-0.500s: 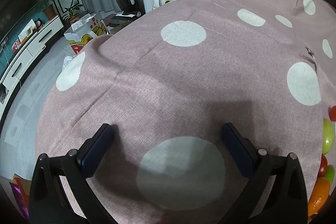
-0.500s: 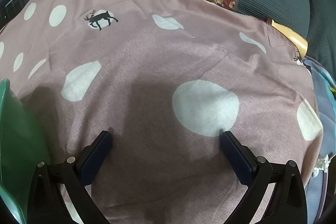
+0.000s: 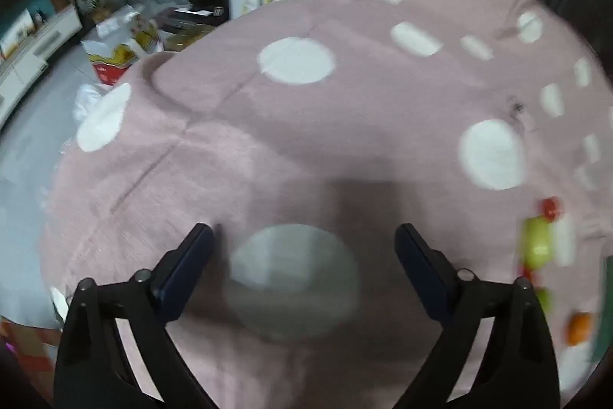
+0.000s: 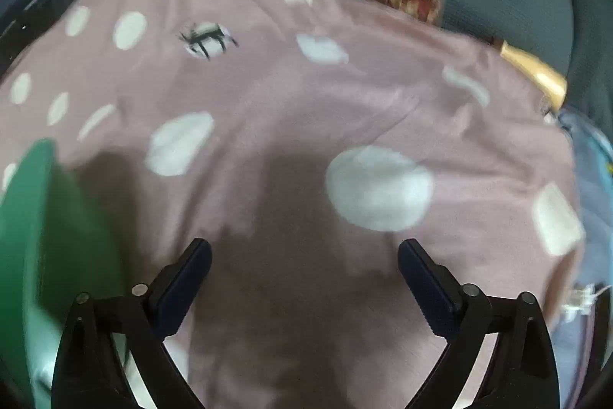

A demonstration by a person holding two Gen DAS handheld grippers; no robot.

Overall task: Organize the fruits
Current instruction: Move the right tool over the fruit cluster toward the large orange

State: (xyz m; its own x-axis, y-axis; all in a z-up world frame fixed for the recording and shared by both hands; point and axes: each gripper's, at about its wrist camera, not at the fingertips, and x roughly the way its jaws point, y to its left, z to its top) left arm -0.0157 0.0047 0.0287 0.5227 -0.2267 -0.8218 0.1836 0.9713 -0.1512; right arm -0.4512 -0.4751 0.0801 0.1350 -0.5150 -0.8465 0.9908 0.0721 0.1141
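1. While the left wrist view is blurred, the left claw [image 3: 304, 236] is clearly spread wide and empty above the pink cloth [image 3: 306, 148] with white dots that covers the surface.
2. At the right edge of this view, the fruits lie on the cloth, well apart from the claw: a green fruit [image 3: 539, 245], a small red fruit [image 3: 551, 207] just beyond it, and an orange fruit [image 3: 579, 327] nearer the camera. Their exact kinds cannot be told.
3. Beyond the cloth's far left edge, a red and yellow box [image 3: 118, 58] stands on the floor.
4. From the right wrist view, the right claw [image 4: 304, 253] is also spread wide and empty over the same cloth.
5. Beside its left finger, a green bowl [image 4: 34, 217] fills the left edge. A black deer print [image 4: 207, 39] marks the cloth farther off.
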